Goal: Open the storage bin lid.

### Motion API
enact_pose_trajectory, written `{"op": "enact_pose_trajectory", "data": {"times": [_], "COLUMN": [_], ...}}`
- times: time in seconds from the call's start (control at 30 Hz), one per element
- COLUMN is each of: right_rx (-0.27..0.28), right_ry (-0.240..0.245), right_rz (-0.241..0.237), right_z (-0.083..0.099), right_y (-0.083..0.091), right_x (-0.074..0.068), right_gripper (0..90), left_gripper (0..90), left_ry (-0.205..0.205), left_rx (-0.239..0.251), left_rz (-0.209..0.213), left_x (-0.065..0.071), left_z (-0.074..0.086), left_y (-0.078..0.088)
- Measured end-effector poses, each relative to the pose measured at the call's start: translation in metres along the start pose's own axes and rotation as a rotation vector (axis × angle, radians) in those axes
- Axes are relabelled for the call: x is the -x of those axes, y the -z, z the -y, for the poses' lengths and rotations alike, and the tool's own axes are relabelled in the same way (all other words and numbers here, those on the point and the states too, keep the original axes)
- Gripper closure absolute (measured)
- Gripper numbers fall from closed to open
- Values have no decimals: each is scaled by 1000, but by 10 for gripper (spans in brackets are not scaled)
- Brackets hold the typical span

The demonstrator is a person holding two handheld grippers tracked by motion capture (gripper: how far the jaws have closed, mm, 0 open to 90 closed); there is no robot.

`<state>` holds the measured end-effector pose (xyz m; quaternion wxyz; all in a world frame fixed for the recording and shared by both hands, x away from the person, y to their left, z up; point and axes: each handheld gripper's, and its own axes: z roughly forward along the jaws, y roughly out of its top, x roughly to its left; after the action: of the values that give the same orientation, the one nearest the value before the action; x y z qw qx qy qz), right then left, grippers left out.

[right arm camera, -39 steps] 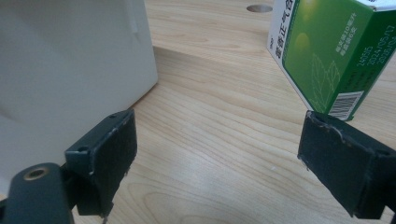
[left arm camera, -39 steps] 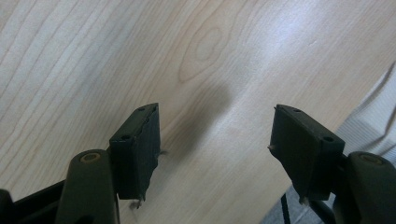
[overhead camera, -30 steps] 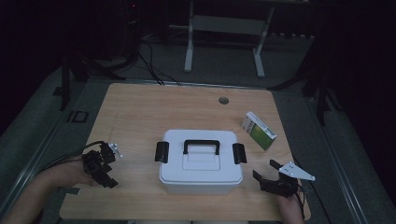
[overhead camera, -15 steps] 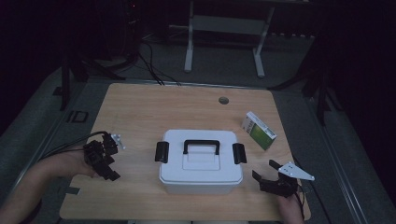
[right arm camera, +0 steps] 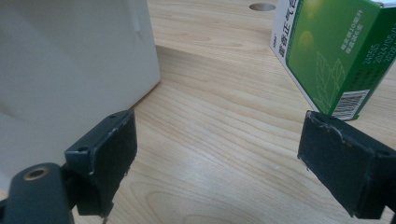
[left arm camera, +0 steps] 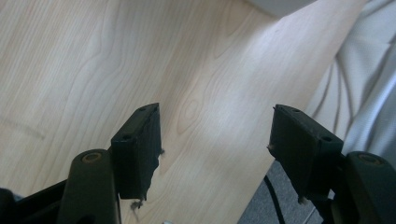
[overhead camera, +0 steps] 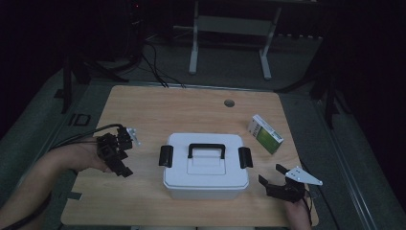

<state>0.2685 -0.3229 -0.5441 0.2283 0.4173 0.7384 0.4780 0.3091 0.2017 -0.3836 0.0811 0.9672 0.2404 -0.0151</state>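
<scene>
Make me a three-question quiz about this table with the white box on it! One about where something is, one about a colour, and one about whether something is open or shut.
1. Where does the green carton lie from the white box?
A. on its lid
B. on the table, to its right and farther back
C. on the floor

2. What colour is the box's handle?
A. black
B. red
C. yellow

3. How do the left gripper jaws stand?
A. shut on the carton
B. shut on the handle
C. open, holding nothing

Answers: 1 B, the high view shows it on the wood by the box's far right corner. 2 A, it looks black against the white lid. 3 C, bare table shows between them.
</scene>
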Motion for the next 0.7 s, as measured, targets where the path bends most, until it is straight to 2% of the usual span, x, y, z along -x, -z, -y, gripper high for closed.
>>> {"op": "enact_pose_trajectory", "data": {"times": [0.43,0.7], "right_rx": [-2,-1], "right_ry": [3,0], "right_rz": [-2,-3], "right_z": [0,1], "right_y": [0,0], "right_x": [0,0], "right_gripper": [114,114], "left_gripper": [343,343], "left_ry": [-102,-173], "left_rx": [9,18], "left_rz": [-11,-13], "left_x": [9,16], "left_z": [-43,-72], "left_y": [20,22]}}
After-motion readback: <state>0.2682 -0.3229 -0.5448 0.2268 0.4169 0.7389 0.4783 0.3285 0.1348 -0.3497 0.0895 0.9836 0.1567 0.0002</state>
